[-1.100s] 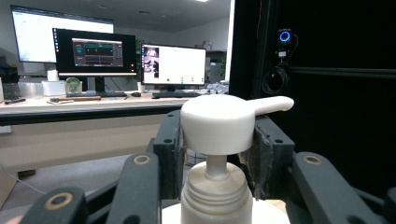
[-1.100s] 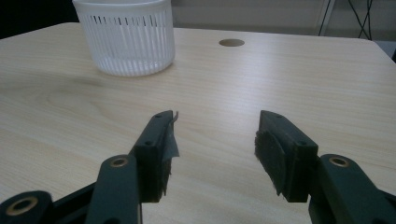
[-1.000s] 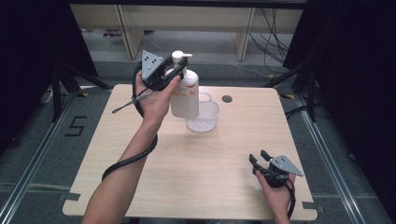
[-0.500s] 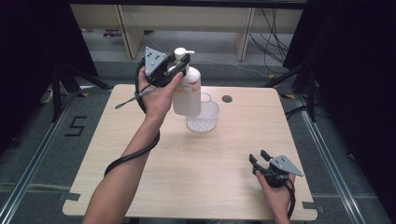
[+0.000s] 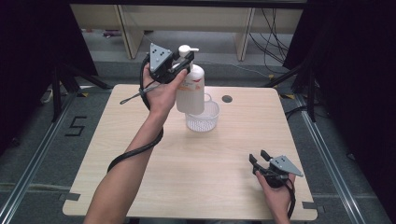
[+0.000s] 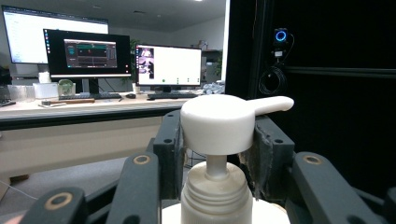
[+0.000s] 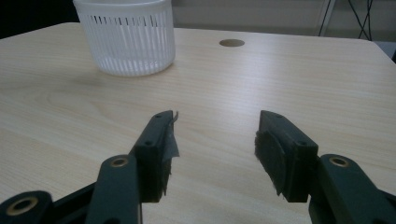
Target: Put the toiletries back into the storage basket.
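The pump bottle [image 5: 190,91] at upper centre of the high view is smooth white plastic with a soft sheen; its pump head [image 6: 219,123] looks matt. The basket [image 7: 125,37] is thin, translucent white plastic, slotted. The bench [image 5: 224,154] is pale wood-grain laminate, matt. The right gripper [image 7: 215,140] has matt black plastic fingers [image 7: 156,154] with frayed, rough grey pads.
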The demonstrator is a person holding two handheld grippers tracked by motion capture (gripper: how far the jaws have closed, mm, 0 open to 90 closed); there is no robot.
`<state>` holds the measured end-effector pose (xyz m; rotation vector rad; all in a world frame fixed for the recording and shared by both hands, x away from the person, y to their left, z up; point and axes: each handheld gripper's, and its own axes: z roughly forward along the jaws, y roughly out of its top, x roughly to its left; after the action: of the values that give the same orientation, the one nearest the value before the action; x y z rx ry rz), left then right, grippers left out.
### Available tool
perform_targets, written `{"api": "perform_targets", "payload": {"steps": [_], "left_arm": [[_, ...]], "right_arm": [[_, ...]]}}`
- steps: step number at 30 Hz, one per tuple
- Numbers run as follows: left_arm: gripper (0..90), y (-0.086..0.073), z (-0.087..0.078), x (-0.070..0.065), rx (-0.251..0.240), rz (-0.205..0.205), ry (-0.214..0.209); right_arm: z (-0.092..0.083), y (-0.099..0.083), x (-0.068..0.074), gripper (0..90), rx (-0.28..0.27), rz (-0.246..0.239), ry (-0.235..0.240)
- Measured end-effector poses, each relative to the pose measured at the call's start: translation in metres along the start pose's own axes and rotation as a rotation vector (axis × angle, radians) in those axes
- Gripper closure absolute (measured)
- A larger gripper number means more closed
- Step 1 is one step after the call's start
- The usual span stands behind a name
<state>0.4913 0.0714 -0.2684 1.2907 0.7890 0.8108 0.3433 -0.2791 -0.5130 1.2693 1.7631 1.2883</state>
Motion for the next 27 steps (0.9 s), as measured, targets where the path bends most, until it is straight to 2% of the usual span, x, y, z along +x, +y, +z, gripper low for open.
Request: {"api": "perform_targets", "payload": {"steps": [27], "left_arm": [[59.4, -0.007, 0.022, -0.004, 0.031, 0.004, -0.023]], "right_arm": [[0.0, 0.0, 0.001, 47.1, 0.0, -0.005, 0.0]]}}
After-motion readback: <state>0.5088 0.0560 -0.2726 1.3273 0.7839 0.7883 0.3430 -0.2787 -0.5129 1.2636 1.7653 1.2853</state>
